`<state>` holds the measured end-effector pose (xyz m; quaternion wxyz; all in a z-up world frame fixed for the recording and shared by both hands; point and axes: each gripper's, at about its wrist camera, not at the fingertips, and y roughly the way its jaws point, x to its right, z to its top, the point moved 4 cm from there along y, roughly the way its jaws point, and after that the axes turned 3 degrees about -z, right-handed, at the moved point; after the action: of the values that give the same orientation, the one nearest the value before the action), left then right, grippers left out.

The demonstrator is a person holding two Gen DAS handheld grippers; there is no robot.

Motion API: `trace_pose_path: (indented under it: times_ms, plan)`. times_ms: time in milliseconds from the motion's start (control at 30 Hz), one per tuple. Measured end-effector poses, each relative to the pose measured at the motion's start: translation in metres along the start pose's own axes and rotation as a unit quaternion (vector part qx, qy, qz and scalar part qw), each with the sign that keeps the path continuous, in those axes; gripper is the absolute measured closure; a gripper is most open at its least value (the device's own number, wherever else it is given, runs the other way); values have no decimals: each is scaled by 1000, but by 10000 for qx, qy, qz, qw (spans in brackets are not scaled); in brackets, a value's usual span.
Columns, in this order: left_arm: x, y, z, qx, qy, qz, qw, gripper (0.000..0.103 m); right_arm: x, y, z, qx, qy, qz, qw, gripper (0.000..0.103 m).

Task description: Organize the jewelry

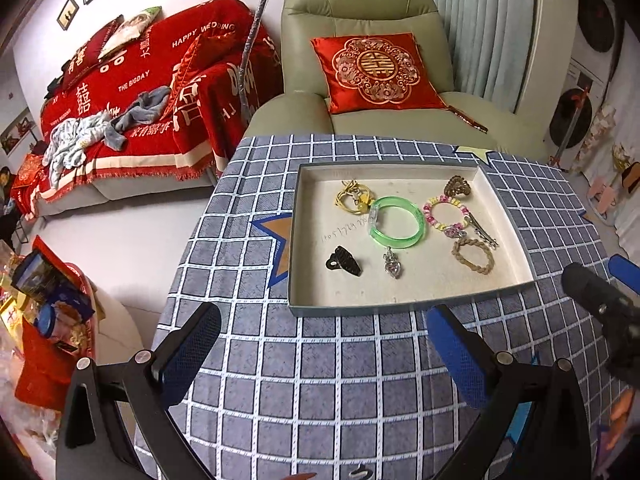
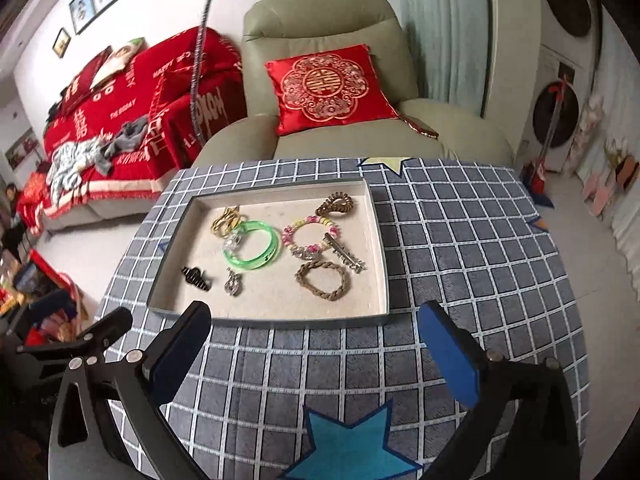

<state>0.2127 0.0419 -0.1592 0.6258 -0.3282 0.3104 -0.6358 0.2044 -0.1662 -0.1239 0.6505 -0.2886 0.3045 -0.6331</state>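
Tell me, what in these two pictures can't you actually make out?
- Handwriting on the tray floor: too small to read in the left view, not visible in the right view.
- Orange star on the tablecloth: partly under the tray, left view.
- Silver hair clip: one end under the bead bracelet, right view.
- Right gripper: cut off by the left view's edge.
- Yellow piece: too tangled to name.

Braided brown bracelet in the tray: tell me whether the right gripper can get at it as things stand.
Probably yes. The right gripper stands open and empty just short of the tray, and the braided brown bracelet lies near that front wall with nothing over it; only the low rim needs clearing.
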Motion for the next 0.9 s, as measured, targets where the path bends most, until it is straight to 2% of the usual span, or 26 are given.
trace_pose_path:
  times_ms: [433,733,900]
  plan:
    - [-7,-23,-15,-132,-257,-31,9996,0,7,-17,-22,-315,52,-318,9990,0]
    - [-10,-34,-21,68,-221,7,9997,0,8,-31,-23,-80,40,-403,9991,0]
    - [-12,-35,-21,56,-230,2,9997,0,5,-37,-23,12,34,-414,9991,0]
